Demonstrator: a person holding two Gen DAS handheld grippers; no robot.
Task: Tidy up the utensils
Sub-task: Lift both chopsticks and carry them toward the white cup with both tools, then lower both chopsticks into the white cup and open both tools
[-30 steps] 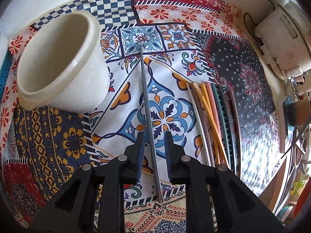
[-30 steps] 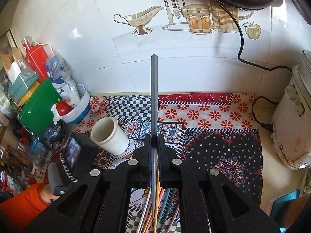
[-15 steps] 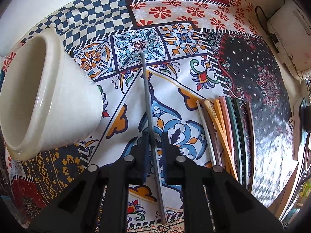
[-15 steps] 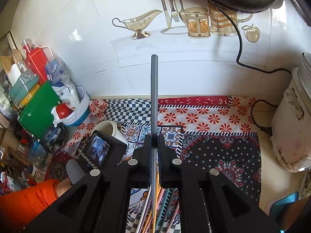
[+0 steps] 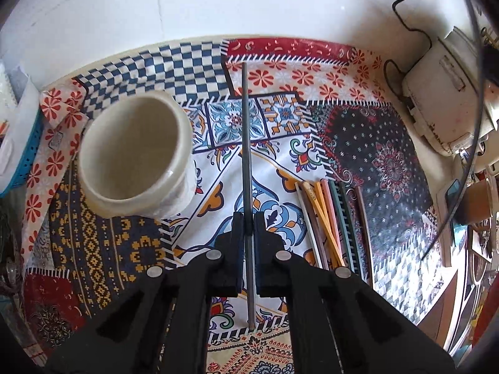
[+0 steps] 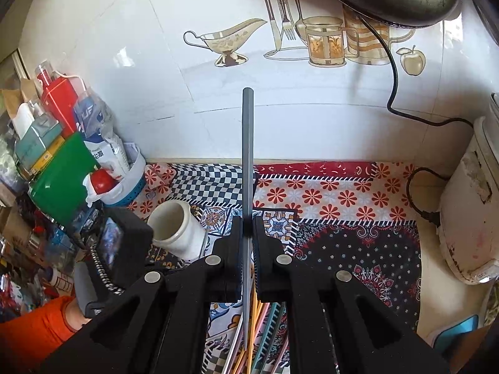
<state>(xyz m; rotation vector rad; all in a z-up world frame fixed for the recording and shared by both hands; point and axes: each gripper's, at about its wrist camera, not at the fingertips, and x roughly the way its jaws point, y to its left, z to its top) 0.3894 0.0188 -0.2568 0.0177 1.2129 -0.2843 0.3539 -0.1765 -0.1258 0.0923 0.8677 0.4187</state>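
Left gripper (image 5: 248, 218) is clamped on a thin grey chopstick (image 5: 246, 143) at centre frame, above the patterned tablecloth (image 5: 374, 143). Right gripper (image 6: 248, 221) is clamped on another grey chopstick (image 6: 248, 143), pointing up-frame. The cream ceramic cup (image 5: 134, 152) stands left; the bundle of coloured chopsticks (image 5: 330, 218) lies lower right.

Lighting: bright, even daylight; glare on white wall tiles (image 6: 218, 103). Soft shadows. Fisheye bends edges, dark vignette corners; cup (image 5: 134, 152) slightly motion-blurred in left wrist view.
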